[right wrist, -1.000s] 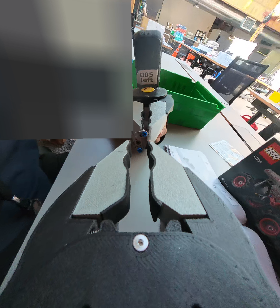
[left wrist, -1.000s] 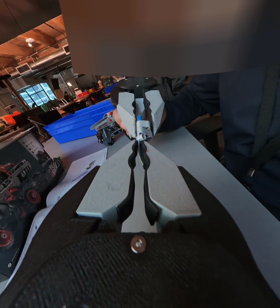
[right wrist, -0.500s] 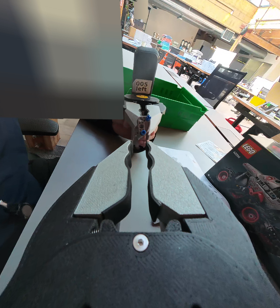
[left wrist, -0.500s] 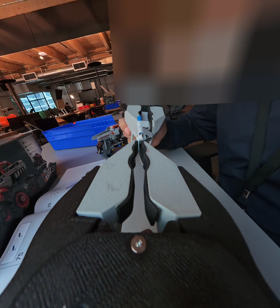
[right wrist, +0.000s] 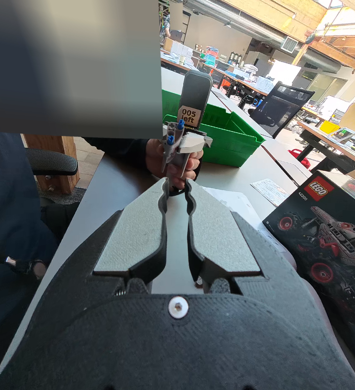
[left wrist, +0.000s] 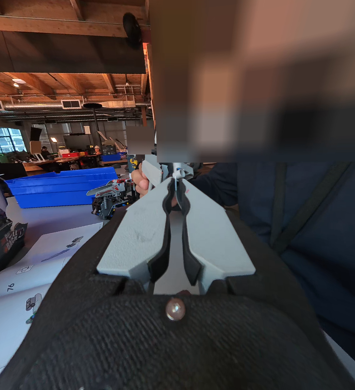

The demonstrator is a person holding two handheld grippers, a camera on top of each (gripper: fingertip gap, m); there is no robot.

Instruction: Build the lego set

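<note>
My left gripper [left wrist: 175, 182] is shut on a thin grey lego panel [left wrist: 178, 174], held edge-on above the table. In the right wrist view the same panel [right wrist: 171, 140] stands upright with two blue pins in its top end, clamped in the left gripper [right wrist: 179, 147]. My right gripper [right wrist: 176, 184] is partly open and empty. Its tips are just below and in front of the panel, apart from it. One of the right gripper's fingers [left wrist: 152, 175] shows beyond the left gripper's tips. The partly built truck model [left wrist: 109, 198] stands on the table to the left.
A blue bin [left wrist: 62, 187] sits behind the model. The open instruction booklet [left wrist: 45, 263] and the set's box [right wrist: 330, 232] lie on the grey table [right wrist: 113, 190]. A green bin [right wrist: 225, 137] and a sticker sheet [right wrist: 269, 191] are farther back. A person's torso is close by. The tips of both grippers are at nearly the same place.
The panel was between the right gripper's tips a second ago. The left gripper has since lifted it up and away, and the right gripper's jaws have narrowed a little with nothing in them.
</note>
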